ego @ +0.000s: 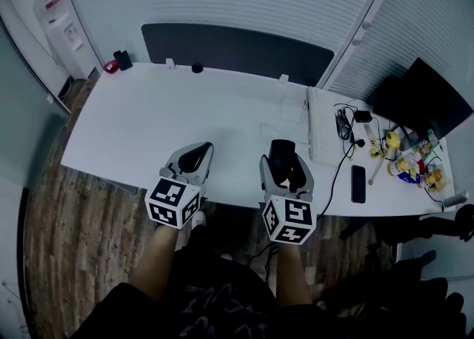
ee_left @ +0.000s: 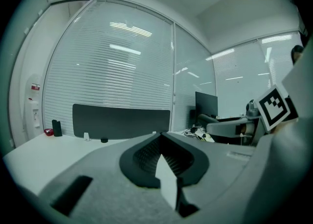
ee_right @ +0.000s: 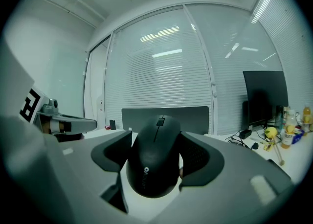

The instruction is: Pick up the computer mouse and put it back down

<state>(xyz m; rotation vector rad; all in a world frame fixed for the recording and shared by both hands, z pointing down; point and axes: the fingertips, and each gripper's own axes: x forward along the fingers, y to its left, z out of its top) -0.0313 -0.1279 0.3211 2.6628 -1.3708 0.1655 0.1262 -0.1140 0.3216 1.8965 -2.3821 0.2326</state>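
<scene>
The black computer mouse (ego: 281, 158) sits between the jaws of my right gripper (ego: 283, 154), which is shut on its sides over the near part of the white desk (ego: 148, 119). In the right gripper view the mouse (ee_right: 155, 162) fills the gap between the dark pads (ee_right: 201, 155), scroll wheel pointing away. I cannot tell whether it touches the desk. My left gripper (ego: 197, 152) hovers beside it to the left, shut on nothing; in the left gripper view its jaws (ee_left: 160, 142) meet at the tip.
A white keyboard (ego: 324, 124) lies right of the mouse, with cables (ego: 346, 129), a black phone (ego: 358, 183), and bottles and small clutter (ego: 411, 161) beyond. A dark monitor (ego: 424, 99) stands far right. A dark panel (ego: 237, 47) runs along the desk's back edge.
</scene>
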